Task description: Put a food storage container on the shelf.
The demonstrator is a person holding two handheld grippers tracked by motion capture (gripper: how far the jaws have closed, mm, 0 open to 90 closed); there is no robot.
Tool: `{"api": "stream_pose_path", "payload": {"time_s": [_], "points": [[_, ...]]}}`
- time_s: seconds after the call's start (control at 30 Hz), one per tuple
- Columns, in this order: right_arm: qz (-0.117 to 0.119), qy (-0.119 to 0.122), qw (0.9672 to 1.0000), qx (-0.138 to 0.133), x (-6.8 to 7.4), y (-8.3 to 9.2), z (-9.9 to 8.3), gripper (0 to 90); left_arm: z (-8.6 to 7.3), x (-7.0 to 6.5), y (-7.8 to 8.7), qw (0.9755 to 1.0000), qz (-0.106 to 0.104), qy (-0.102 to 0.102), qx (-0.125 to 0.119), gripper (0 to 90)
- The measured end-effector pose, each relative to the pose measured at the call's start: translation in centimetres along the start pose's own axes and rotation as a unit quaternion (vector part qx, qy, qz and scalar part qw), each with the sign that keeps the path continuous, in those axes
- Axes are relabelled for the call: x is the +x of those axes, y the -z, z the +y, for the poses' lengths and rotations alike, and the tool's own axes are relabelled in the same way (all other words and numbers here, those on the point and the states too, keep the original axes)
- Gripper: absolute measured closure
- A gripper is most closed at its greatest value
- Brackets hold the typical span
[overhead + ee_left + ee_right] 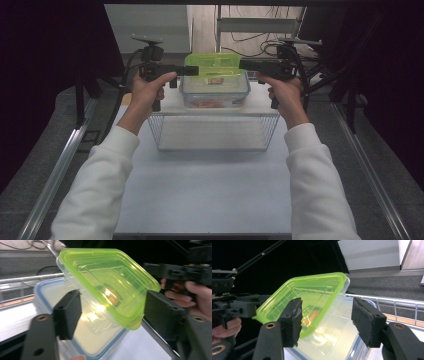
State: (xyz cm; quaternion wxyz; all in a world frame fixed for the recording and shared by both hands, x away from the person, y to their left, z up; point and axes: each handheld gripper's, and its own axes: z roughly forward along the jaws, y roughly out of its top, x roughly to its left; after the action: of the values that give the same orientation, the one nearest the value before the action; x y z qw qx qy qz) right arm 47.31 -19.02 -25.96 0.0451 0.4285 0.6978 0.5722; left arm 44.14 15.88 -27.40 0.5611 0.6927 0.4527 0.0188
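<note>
A clear tub with a lime-green lid (214, 64) sits tilted on top of a bigger blue-rimmed box (215, 95). My left gripper (192, 70) comes at it from the left and my right gripper (245, 64) from the right, both held level. In the left gripper view the green-lidded tub (107, 285) lies between my left gripper's (111, 312) spread jaws, with the lid's corner close to the right pad (161, 312). In the right gripper view the tub (312, 295) lies between my right gripper's (329, 320) jaws, and the right pad (367, 322) stands apart from it. Both grippers are open.
The blue-rimmed box (45, 297) stands on a raised white shelf, with reddish contents showing through its wall. A wire basket (215, 132) stands on the white table (210, 195) in front of it. Metal rails (55, 175) run along both sides, and dark curtains and cables lie behind.
</note>
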Motion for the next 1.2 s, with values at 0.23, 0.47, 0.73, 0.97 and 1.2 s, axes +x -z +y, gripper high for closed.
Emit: {"api": "stream_pose_path", "payload": {"time_s": [0.23,0.47,0.73,0.97,1.2], "points": [[0.007,0.013,0.9999,0.001,0.6,1.1,-0.5,41.1,0.2,0.5,-0.1,0.9998,-0.018,0.003,-0.002,22.1],[0.011,0.021,0.9997,0.001,0.7,2.4,-1.2,41.2,0.4,0.4,0.9,0.9999,0.002,-0.002,-0.01,15.2],[0.02,0.031,0.9993,0.004,0.8,4.2,-3.2,41.2,-1.7,0.9,3.9,0.9997,0.004,-0.002,-0.023,15.9],[0.036,0.042,0.9983,0.015,1.0,5.4,-5.3,39.8,-5.4,1.1,6.2,0.9999,0.002,-0.009,-0.013,16.9],[0.037,0.064,0.9958,0.053,1.1,6.8,-8.6,37.9,-10.4,0.8,8.1,0.9989,0.004,-0.035,0.03,18.1]]}}
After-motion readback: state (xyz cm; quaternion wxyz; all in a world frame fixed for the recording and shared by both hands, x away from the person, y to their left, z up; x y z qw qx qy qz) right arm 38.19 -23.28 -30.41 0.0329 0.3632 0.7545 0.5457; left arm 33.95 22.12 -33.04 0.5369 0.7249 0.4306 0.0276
